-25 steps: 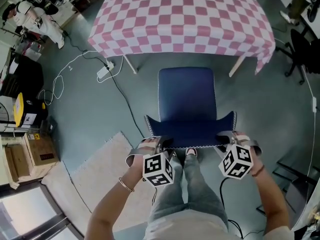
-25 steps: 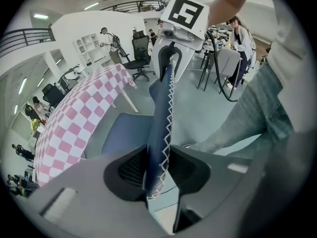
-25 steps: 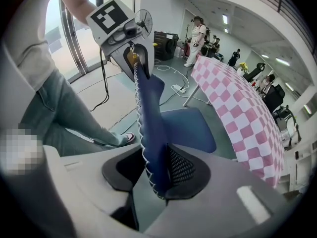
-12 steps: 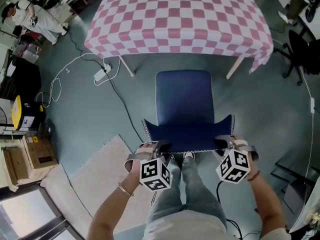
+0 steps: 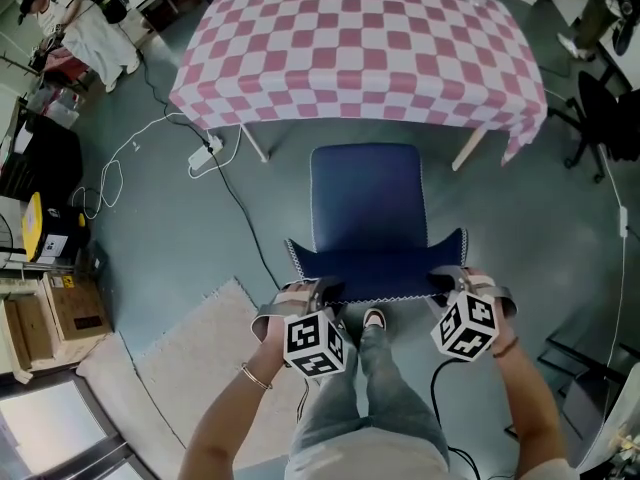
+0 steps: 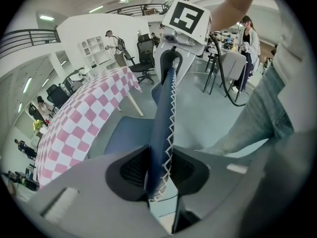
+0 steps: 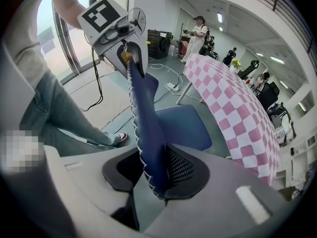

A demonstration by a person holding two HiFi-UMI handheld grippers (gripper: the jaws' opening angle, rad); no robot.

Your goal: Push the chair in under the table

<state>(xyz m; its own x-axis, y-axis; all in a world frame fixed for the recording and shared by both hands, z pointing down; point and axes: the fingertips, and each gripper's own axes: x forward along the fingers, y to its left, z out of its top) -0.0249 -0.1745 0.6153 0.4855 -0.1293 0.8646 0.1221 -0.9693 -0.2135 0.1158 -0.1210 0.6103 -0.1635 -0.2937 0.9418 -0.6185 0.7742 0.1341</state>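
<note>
Chair: I see the blue chair (image 5: 368, 193) on the grey floor (image 5: 520, 228), facing the table. The front of its seat stops just short of the cloth's hanging edge, and none of the seat is under the top yet.
Table: the table (image 5: 360, 48) is covered by a pink-and-white checked cloth. Its two near legs slant out on either side of the seat's front.
Backrest: the backrest (image 5: 377, 268) is the part nearest me. It has white zigzag stitching along its rim and flares out at both top corners.
Left claw: my left claw (image 5: 325, 290) points steeply down onto the backrest's left top corner. In the left gripper view the jaws are partly closed, with the padded edge squeezed between the two dark pads, so it has hold of the chair.
Right claw: my right claw (image 5: 445, 280) sits at the backrest's right top corner. In the right gripper view the jaws stand fairly wide, the thick blue edge fills the gap, and the mesh pad presses against it, so this one grips the chair too.
Operator: jeans-clad legs (image 5: 350, 408) stand right behind the backrest, one shoe (image 5: 374, 319) showing just below its rim.
Surroundings: a pale rug (image 5: 215, 353) lies to the left of the legs. A white power strip (image 5: 203, 150) with its cable lies on the floor near the table's left leg.
</note>
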